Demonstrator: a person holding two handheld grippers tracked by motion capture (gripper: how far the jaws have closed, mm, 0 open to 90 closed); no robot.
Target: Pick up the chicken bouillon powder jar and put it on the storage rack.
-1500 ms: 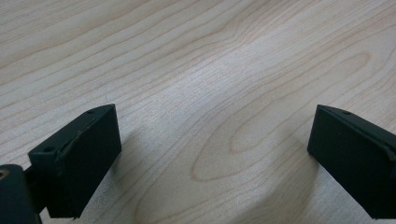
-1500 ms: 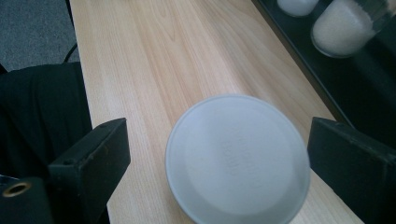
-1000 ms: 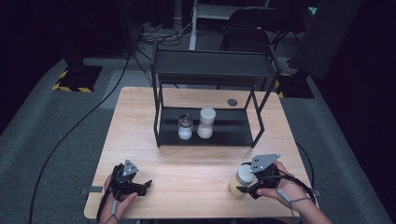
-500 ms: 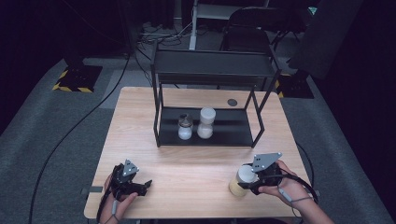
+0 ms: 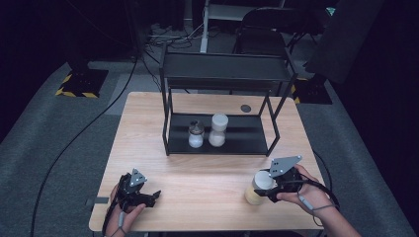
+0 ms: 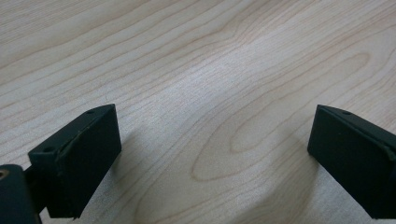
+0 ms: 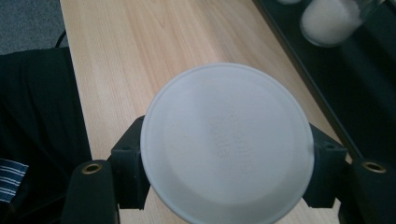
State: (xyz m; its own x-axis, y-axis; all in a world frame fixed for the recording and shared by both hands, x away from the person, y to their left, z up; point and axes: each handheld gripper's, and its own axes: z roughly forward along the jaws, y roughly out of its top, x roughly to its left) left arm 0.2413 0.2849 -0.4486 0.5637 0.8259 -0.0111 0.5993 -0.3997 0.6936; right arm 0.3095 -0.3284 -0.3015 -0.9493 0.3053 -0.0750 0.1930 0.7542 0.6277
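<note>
The right tool (image 5: 264,185) grips a white-lidded jar (image 5: 258,188) on the desk (image 5: 207,173), just clamped; the lid (image 7: 227,142) hides the jar's body and most of both jaws. The left tool (image 5: 150,196) rests wide open on bare wood, jaw tips cut off.

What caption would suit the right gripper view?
Right gripper fingers clamp a white-lidded jar above the wooden table.
</note>
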